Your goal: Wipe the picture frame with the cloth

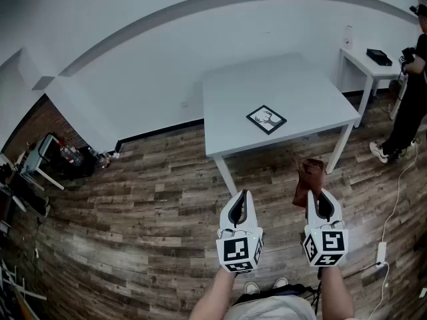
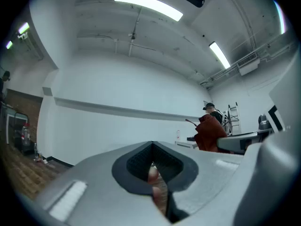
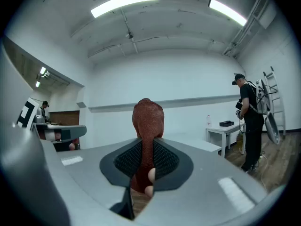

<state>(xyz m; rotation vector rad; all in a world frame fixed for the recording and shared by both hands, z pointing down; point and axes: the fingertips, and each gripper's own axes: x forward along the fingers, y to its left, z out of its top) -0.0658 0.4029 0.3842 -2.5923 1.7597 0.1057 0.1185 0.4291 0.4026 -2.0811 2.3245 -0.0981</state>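
A black picture frame with a white mat and a dark drawing lies flat near the front edge of the grey table. The red-brown cloth stands up from my right gripper, which is shut on it; it also rises between the jaws as the cloth in the right gripper view. My left gripper is shut with nothing in it, held level with the right one, short of the table over the wooden floor. The cloth shows at the right of the left gripper view.
A person stands at the far right beside a small white side table holding a black object. Cluttered gear sits by the brick wall at the left. A power strip and cable lie on the floor at the right.
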